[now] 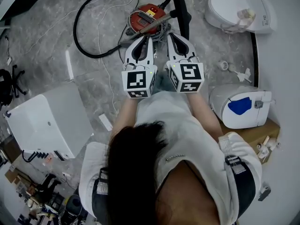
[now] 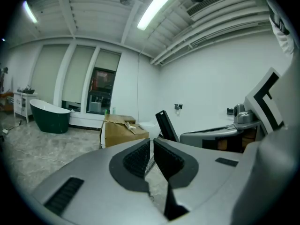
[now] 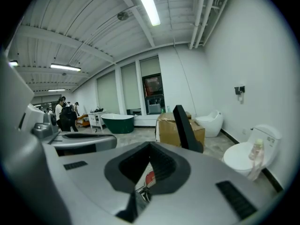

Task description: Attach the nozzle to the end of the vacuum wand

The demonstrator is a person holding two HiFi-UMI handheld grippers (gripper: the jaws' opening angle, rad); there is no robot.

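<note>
L gripper (image 2: 151, 144) clenched on vacuum wand (image 1: 154, 23), thin metal tube btwn its pads. R gripper (image 3: 149, 146) just beside it, jaws shut tight, nothing made out btwn them. Black nozzle (image 1: 182, 13) sits at wand's far end, just beyond both tips. Cardboard box (image 2: 119, 131) behind, flaps open, contents not visible.
</note>
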